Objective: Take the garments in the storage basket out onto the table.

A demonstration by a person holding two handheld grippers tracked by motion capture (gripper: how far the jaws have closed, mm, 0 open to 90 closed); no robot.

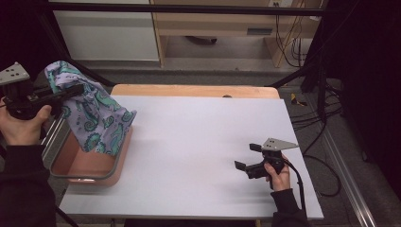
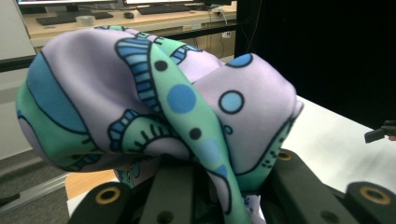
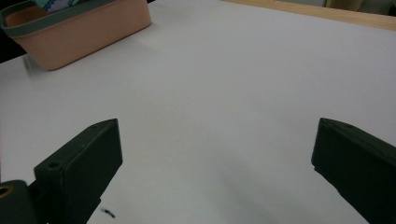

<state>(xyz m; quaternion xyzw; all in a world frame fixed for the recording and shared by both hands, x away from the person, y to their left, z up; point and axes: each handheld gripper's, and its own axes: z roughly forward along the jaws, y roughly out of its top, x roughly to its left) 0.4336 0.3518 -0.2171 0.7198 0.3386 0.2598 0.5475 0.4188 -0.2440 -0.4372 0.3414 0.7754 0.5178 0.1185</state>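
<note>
A lilac cloth (image 1: 92, 111) with teal and blue paisley hangs from my left gripper (image 1: 71, 92), which is shut on its upper part above the left edge of the table. The cloth's lower end trails down into a pink basin (image 1: 87, 168) with a grey rim. In the left gripper view the bunched cloth (image 2: 154, 102) bulges over the jaws. My right gripper (image 1: 249, 158) rests low over the white tabletop at the front right, open, with nothing between its fingers (image 3: 79, 163). The right gripper view shows the basin (image 3: 84, 32) far off at the upper left.
The white board (image 1: 198, 142) lies on a wooden table whose far edge (image 1: 194, 90) shows. Metal rails and cables run along the right side (image 1: 326, 142). Cabinets stand behind the table.
</note>
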